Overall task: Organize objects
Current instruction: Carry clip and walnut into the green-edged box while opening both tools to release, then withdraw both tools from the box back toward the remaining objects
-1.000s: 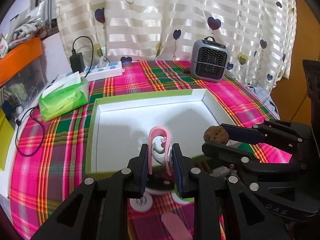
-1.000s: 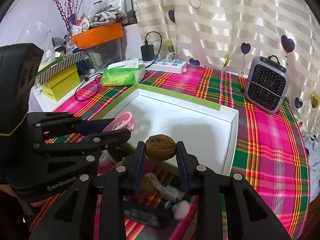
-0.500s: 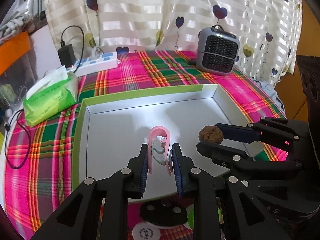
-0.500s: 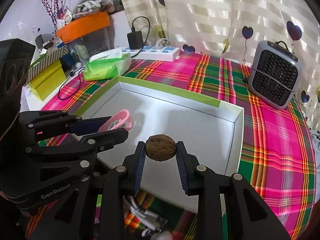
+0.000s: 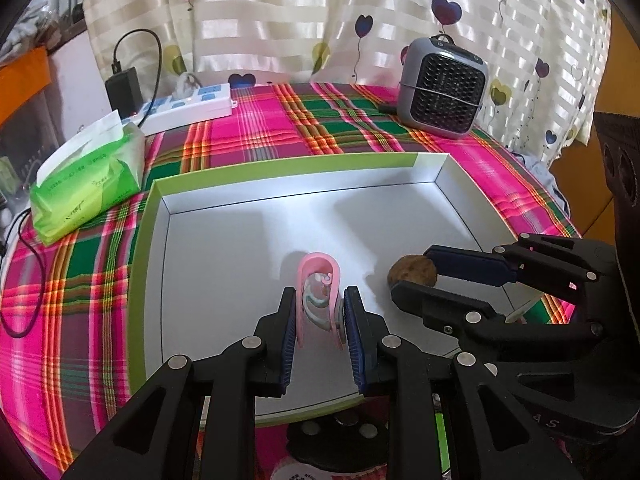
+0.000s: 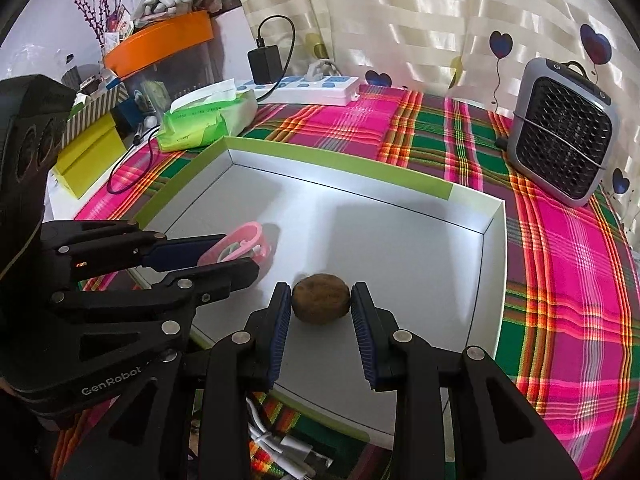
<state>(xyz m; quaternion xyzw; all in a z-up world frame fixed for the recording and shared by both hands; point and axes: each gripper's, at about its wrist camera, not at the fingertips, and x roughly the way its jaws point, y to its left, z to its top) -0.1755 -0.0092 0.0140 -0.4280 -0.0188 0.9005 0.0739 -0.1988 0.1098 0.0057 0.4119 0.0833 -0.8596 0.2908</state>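
Two hand-held grippers over a shallow white box (image 5: 256, 240) with a green rim, which lies on a pink-and-green plaid cloth (image 6: 560, 240). The left gripper (image 5: 318, 320) is clamped on a pink clip-like object (image 5: 318, 280), held upright on edge between the blue pads; the right gripper (image 6: 322, 312) is clamped on a walnut (image 6: 320, 304), its pads pressing on both sides of the shell. Compared with one second earlier, both grippers have advanced from the box's near rim to well inside it and have sunk towards its floor: the near rim, formerly ahead of the fingertips, now lies beneath the fingers in both wrist views, and the white floor fills the field behind each held object. In the last half second the views hardly change, and neither grip has altered. Whether the walnut or the pink object already touches the floor cannot be told, though each appears close above it. This suggests that the carrying phase is over and that release into the box is the step in hand. Cables and small items (image 6: 280, 448) outside the near rim remain to be sorted. A tissue pack (image 5: 88, 184), power strip (image 5: 188, 106) and small grey heater (image 5: 442, 92) stand beyond the box, uninvolved.
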